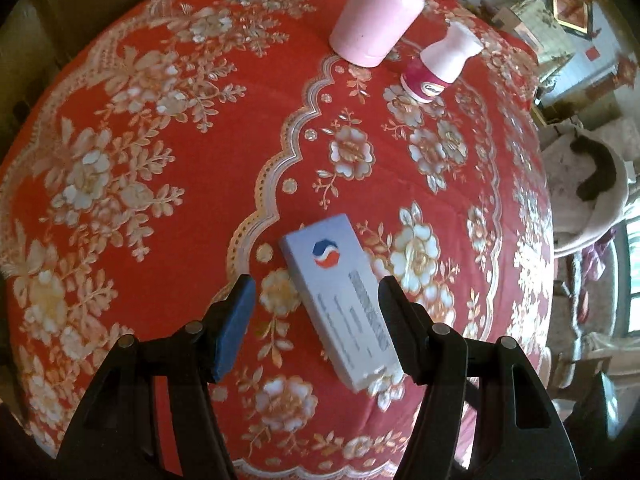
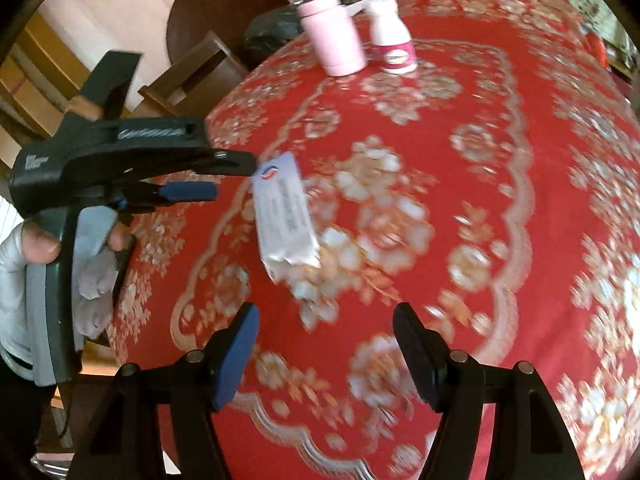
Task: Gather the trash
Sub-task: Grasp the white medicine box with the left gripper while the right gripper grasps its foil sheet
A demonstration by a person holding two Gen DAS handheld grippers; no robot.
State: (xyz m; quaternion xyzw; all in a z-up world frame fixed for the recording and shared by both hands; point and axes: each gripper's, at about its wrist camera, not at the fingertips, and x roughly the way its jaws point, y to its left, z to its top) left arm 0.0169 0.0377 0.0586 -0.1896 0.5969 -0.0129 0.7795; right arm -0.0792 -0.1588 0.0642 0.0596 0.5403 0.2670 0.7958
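A flat white carton [image 1: 340, 304] with a red-and-blue logo lies on the red floral tablecloth [image 1: 160, 160]. My left gripper [image 1: 316, 292] is open, its fingers on either side of the carton's near half, the right finger close to its edge. In the right wrist view the carton [image 2: 286, 216] lies mid-table with a torn near end, and the left gripper [image 2: 236, 178] reaches it from the left. My right gripper [image 2: 326, 316] is open and empty, hovering above the cloth short of the carton.
A pink flask [image 1: 378, 16] and a small pink-and-white yogurt bottle [image 1: 440, 62] stand at the far side of the table; both also show in the right wrist view, the flask [image 2: 332, 28] and the bottle [image 2: 392, 36]. Wooden chairs [image 2: 192, 76] stand beyond the left table edge.
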